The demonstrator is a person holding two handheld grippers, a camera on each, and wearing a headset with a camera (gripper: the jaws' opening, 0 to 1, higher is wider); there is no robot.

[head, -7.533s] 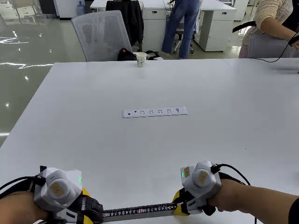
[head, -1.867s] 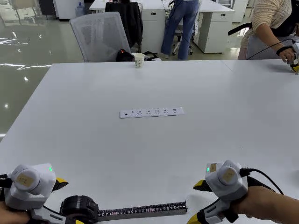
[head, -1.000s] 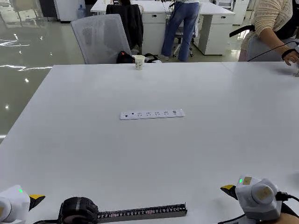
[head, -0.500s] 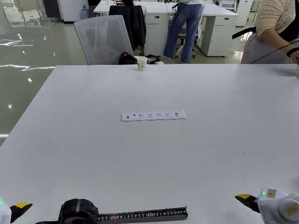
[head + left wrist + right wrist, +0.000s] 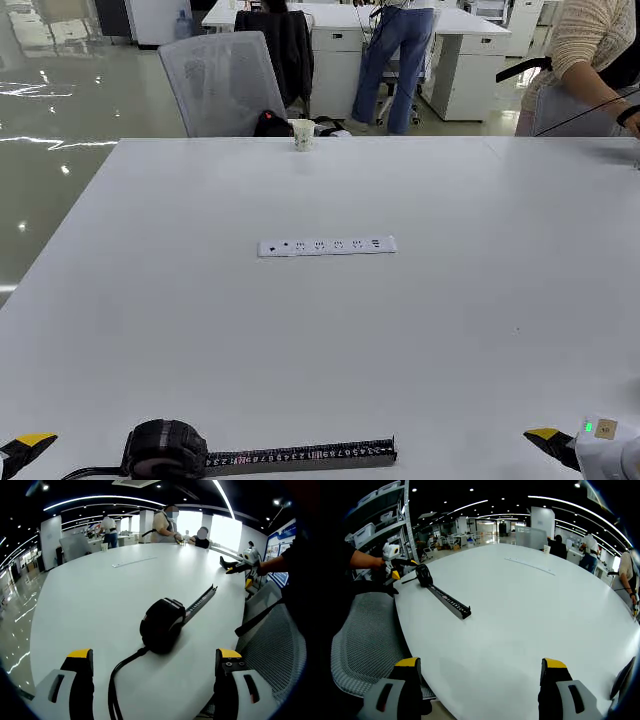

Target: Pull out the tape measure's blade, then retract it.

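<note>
A black tape measure (image 5: 165, 450) lies on the white table (image 5: 320, 330) near its front edge. Its blade (image 5: 310, 456) is pulled out flat to the right, and a cord trails from the case. Nothing holds the tape. In the left gripper view the case (image 5: 161, 625) sits just ahead of my open left gripper (image 5: 154, 655), with nothing between the jaws. My right gripper (image 5: 480, 664) is open too, far from the blade's end hook (image 5: 465, 613). In the head view a yellow fingertip (image 5: 28, 442) of the left gripper shows at the bottom left and the right gripper's fingertip (image 5: 548, 437) at the bottom right.
A white power strip (image 5: 327, 246) lies mid-table and a paper cup (image 5: 302, 133) stands at the far edge. Behind it is a grey mesh chair (image 5: 220, 85). A person (image 5: 590, 50) works at the table's far right corner; others stand farther back.
Both grippers have let go of the tape measure and drawn apart toward the bottom corners of the head view. The tape stays on the table with its blade out.
</note>
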